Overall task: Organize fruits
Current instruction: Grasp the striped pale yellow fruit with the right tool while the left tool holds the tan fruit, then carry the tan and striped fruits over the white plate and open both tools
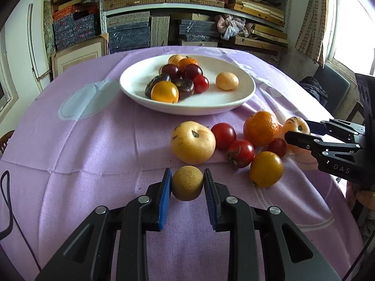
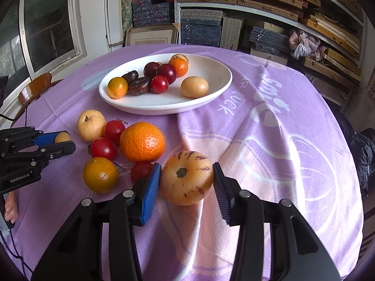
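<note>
My left gripper [image 1: 187, 183] is shut on a small brown round fruit [image 1: 187, 183], just above the purple cloth; it also shows at the left of the right wrist view [image 2: 61, 137]. My right gripper [image 2: 187, 178] is shut on a pale yellow striped fruit [image 2: 186, 178], seen far right in the left wrist view [image 1: 295, 124]. A white plate [image 1: 140, 93] at the table's middle holds several fruits: dark plums, a red tomato, oranges and a tan fruit [image 1: 226, 81]. Loose fruits lie between the grippers: a yellow pear-like fruit [image 1: 192, 142], red tomatoes, a mandarin [image 1: 260, 128] and a yellow-orange fruit [image 1: 266, 169].
The round table has a purple cloth [image 2: 281, 140]. Shelves of stacked boxes [image 1: 187, 0] stand behind it. A wooden chair [image 2: 35, 89] is at the far left edge, dark clothing [image 2: 361, 149] at the right. A black cable [image 1: 7, 210] hangs at the left.
</note>
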Demonstrator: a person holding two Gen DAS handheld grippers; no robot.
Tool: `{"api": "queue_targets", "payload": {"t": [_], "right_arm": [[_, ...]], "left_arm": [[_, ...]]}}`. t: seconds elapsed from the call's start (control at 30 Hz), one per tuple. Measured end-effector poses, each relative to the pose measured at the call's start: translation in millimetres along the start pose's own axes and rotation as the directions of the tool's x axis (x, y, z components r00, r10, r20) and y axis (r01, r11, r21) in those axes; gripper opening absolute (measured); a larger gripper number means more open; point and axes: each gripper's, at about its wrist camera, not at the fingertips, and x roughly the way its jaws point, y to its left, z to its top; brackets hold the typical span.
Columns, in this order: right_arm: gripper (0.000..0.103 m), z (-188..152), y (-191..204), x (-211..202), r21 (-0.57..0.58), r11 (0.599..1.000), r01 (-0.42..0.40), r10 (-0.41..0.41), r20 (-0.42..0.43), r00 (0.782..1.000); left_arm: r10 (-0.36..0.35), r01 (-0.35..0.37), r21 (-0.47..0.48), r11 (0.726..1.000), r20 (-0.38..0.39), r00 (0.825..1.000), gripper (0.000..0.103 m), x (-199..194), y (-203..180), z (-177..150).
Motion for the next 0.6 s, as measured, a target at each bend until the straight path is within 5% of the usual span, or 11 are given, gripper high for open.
{"api": "queue_targets", "payload": {"t": [0.37,0.6], "right_arm": [[0.044,0,-8,-27,0.047,0.999,-0.011,0.005,0.11,0.994],[0.044,23,-11,-56,0.095,0.993,-0.066,0.049,0.169,0.984]], "left_arm": [[0.004,-0.001,-0.034,0.999,0.07,0.998,0.027,-15,8,7],[0.029,-0.021,-0.065,0.998,0.116,0.993,0.027,-35,23,38]]}}
